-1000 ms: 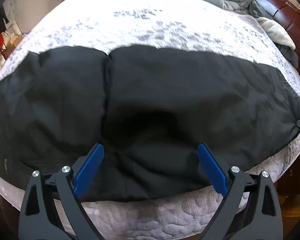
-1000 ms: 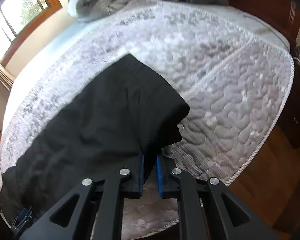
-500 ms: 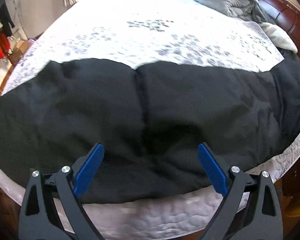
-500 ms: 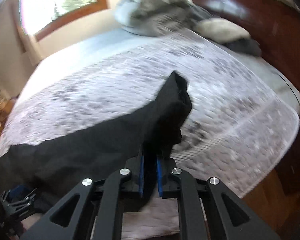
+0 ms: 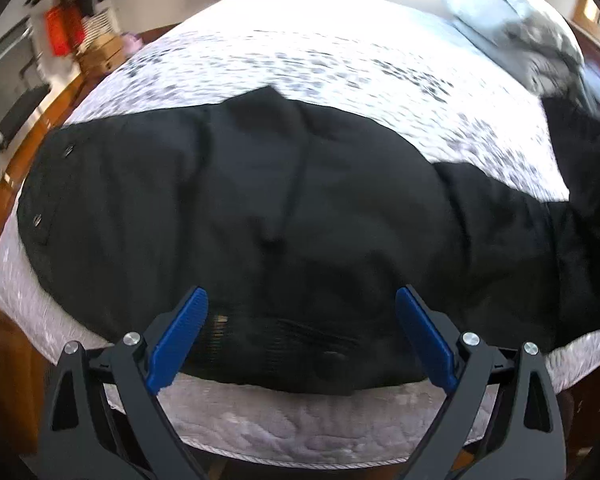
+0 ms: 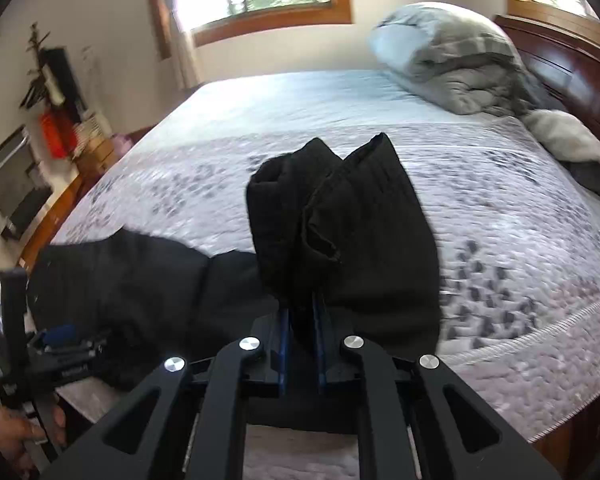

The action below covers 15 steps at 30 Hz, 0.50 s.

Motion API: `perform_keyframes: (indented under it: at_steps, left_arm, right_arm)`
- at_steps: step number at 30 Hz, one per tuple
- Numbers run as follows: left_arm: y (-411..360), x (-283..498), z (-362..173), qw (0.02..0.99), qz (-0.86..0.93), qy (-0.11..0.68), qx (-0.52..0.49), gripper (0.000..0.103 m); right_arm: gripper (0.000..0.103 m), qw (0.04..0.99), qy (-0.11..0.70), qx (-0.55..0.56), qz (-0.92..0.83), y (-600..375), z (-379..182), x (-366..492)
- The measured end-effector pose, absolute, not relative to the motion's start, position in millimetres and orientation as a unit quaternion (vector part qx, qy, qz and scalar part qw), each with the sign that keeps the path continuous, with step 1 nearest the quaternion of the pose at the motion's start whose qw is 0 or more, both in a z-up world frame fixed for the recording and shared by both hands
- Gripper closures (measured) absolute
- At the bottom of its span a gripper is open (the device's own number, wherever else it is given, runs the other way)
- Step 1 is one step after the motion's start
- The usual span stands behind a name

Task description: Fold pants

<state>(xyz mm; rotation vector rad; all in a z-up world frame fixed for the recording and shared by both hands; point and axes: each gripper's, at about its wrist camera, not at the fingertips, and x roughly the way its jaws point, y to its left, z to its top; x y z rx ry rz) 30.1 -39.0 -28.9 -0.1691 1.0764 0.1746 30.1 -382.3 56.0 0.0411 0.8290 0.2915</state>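
the black pants lie spread across the near side of the bed, waistband end toward the left with two small metal snaps showing on it. the cloth is matte and soft, rumpled into shallow folds, with a seam running down the middle. the left tongs hover over the near edge of the pants, blue pads wide apart, gripping nothing. the right tongs are pressed together on the leg ends, which are lifted off the bed and stand bunched above the pads, their hems open like two dark tubes. the bed wears a pale quilted cover with a pebbled stitch and grey speckled patches. a puffy grey comforter is heaped at the head by the dark wooden headboard.
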Motion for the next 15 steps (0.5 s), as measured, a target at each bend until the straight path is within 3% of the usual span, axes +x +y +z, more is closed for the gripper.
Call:
perform_keyframes:
  at_steps: [15]
  left_arm:
    - [-15.3,27.4,-24.9,0.851,0.089,0.507,-0.106,0.008]
  right_arm:
    - [0.092,0.839,0.476,-0.080,0.249,-266.2,-12.4,13.0]
